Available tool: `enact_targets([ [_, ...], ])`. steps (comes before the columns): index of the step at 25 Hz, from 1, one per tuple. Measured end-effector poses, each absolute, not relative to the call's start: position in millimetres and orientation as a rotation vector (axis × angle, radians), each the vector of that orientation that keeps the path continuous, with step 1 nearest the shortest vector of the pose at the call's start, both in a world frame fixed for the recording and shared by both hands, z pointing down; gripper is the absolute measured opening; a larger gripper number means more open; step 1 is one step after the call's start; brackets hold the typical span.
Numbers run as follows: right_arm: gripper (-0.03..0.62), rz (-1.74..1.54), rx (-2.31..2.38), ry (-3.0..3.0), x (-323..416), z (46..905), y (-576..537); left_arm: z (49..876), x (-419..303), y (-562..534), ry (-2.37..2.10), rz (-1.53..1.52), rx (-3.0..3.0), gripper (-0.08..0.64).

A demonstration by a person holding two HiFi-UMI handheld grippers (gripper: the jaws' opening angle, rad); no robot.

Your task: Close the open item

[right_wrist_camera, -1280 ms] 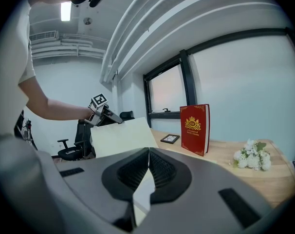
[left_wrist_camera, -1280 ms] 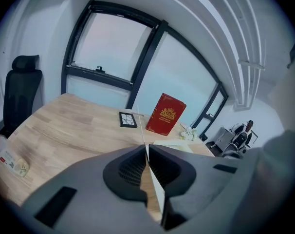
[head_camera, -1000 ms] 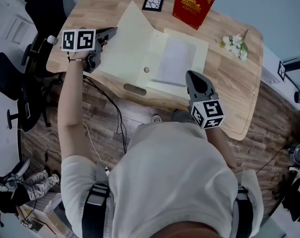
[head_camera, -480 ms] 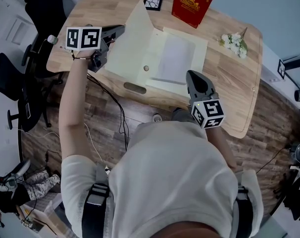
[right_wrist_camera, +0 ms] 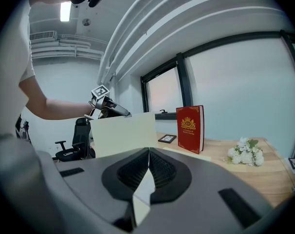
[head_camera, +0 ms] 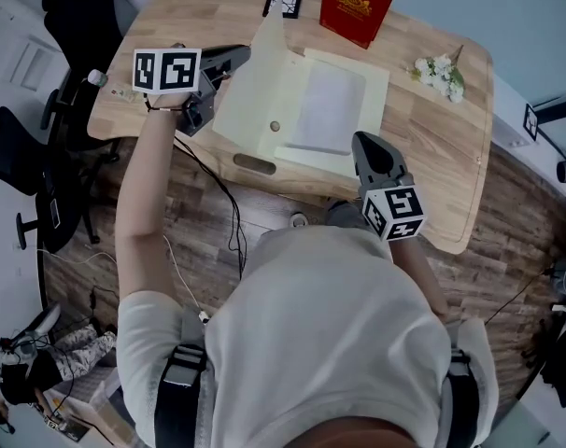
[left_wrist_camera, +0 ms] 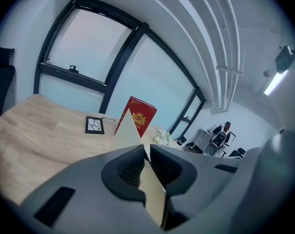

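A cream folder (head_camera: 334,110) lies open on the wooden table (head_camera: 432,157), with a pale sheet inside its right half. Its left flap (head_camera: 255,82) stands raised at a steep tilt. My left gripper (head_camera: 238,59) is shut on that flap's outer edge; in the left gripper view the flap (left_wrist_camera: 129,130) runs between the closed jaws of the left gripper (left_wrist_camera: 146,152). My right gripper (head_camera: 360,141) is shut on the folder's near edge, and a cream sheet shows between the jaws of the right gripper (right_wrist_camera: 148,152). In the right gripper view the raised flap (right_wrist_camera: 123,133) faces me.
A red book (head_camera: 358,7) stands upright at the table's far edge beside a small black-framed picture (head_camera: 285,1). White flowers (head_camera: 442,77) lie at the right. A black office chair (head_camera: 77,7) stands left of the table, and cables hang down its near side.
My left gripper has moved right and up with the flap, which now stands steeper and nearer the folder's right half. The right gripper has stayed put.
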State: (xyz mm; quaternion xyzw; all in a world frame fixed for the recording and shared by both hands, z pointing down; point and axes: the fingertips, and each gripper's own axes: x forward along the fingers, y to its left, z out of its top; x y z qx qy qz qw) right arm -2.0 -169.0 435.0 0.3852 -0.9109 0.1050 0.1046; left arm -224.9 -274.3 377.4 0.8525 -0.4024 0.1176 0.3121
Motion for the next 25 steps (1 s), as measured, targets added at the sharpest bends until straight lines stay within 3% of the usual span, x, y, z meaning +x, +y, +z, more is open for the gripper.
enact_targets([
  [25, 0.018, 0.319, 1.253, -2.639, 27.0, 434.9, -160.4, 375.5, -143.4, -270.1, -0.844, 0.243, 2.321, 0.038],
])
